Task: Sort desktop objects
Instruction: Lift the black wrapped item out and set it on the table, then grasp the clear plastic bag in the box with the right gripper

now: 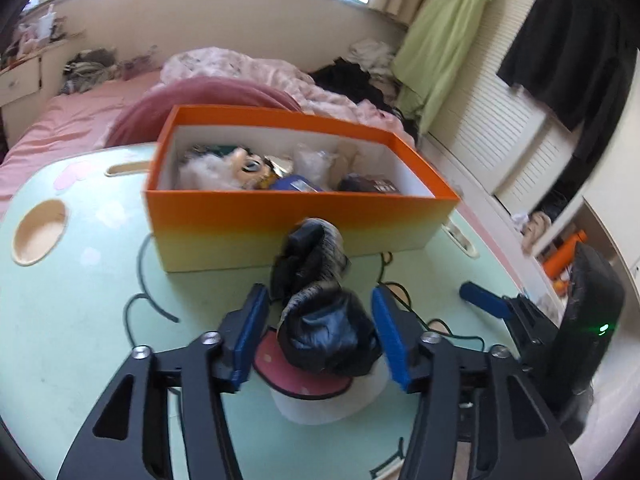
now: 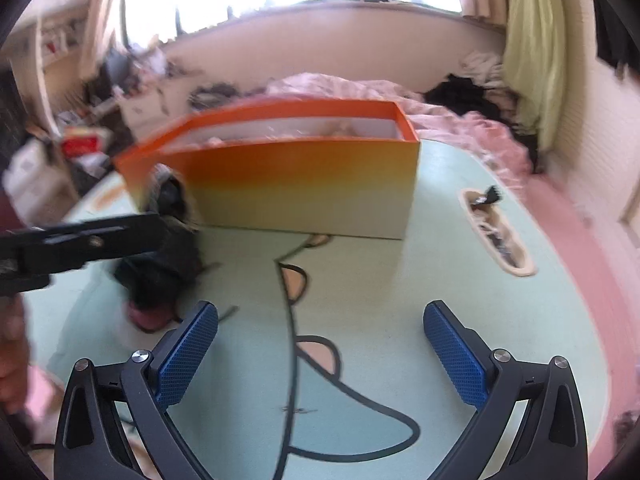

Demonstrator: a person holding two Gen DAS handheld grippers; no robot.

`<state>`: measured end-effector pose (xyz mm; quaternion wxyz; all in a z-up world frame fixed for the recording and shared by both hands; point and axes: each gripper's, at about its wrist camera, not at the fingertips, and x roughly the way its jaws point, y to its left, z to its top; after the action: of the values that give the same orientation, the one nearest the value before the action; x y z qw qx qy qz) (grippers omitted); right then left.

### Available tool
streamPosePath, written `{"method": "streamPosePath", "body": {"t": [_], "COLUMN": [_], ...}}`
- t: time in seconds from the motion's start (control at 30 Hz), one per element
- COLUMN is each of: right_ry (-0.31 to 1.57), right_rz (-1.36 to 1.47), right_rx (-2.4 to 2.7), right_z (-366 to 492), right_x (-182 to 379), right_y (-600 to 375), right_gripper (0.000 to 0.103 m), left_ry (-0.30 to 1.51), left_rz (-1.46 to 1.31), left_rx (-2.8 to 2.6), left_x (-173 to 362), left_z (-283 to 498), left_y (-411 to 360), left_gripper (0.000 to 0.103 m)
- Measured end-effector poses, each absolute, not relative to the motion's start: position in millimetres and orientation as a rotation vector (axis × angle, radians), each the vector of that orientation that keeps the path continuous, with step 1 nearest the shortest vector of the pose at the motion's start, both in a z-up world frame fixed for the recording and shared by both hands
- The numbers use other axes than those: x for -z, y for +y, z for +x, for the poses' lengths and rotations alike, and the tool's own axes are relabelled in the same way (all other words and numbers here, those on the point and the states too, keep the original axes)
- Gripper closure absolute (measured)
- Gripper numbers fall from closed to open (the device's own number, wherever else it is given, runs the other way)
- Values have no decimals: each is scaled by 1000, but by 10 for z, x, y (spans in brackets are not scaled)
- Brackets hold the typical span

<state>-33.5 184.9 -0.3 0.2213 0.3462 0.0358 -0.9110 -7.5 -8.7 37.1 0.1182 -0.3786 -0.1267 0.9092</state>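
1. A round cup hollow (image 1: 39,231) is sunk into the pale green tabletop (image 1: 80,320), well to the left of the orange box (image 1: 296,224).
2. The orange box stands open on the tabletop, holding a fluffy white doll (image 1: 224,168) at its left end, a blue packet (image 1: 296,184) near the middle and a dark packet (image 1: 368,185) to the right.
3. Just in front of the box, the left gripper (image 1: 320,328) has its jaws spread wide on either side of a black crumpled bag (image 1: 324,320); neither blue pad (image 1: 250,332) visibly presses it. The bag lies over a pink-and-white object (image 1: 304,384).
4. To the right of the box, the right gripper (image 2: 320,352) hovers over the tabletop with its jaws wide apart and nothing between them.
5. A long slot (image 2: 498,232) in the tabletop lies right of the box.
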Motion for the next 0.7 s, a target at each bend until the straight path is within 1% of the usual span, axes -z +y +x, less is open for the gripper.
{"method": "streamPosePath", "body": {"t": [0.03,0.07,0.1,0.13,0.17,0.2,0.23,0.27,0.3,0.33,0.4,0.5,0.6,0.67,0.7], "right_ry": [49,38,55,72,81,81,74,61,45,36,44,63,79,146,194], "right_rz": [917,888,856,829,801,790,807,852,903,971,1074,1257,1363,1382,1405], "right_rx": [2490,2491,2505,2515,2512,2488,2446,2398,2362,2318,2262,2225,2232,2316,2350], "right_z": [-320,-313,-325,-350,-389,-460,-580,-743,-916,-1146,-1460,-1847,-2061,-2172,-2205], "right_x": [-59,-124,-238,-357,-490,-624,-752,-860,-932,-988,-968,-747,-510,-449,-420], "right_y": [1913,1949,1963,1958,1940,1900,1839,1759,1669,1535,1311,1014,878,835,825], "right_gripper": [8,13,24,34,38,45,54,60,72,81,86,86,86,83,72], "left_ry": [-371,-369,-370,-369,-367,-364,-365,-371,-378,-391,-430,-450,-477,-491,-489], "left_rz": [-1088,-1061,-1030,-1014,-1006,-1008,-1011,-1009,-1000,-986,-953,-942,-936,-936,-934], "left_rx": [-2676,-2695,-2716,-2726,-2731,-2732,-2729,-2730,-2737,-2746,-2755,-2743,-2741,-2732,-2731], "left_x": [-392,-412,-420,-407,-398,-379,-370,-377,-389,-410,-461,-482,-477,-469,-460], "left_z": [-24,41,123,200,239,287,318,332,339,345,349,378,376,365,378], "left_y": [-107,-144,-185,-214,-265,-305,-340,-371,-401,-428,-489,-544,-600,-615,-618], "left_gripper": [39,29,23,22,22,22,22,22,22,22,22,22,22,22,22]}}
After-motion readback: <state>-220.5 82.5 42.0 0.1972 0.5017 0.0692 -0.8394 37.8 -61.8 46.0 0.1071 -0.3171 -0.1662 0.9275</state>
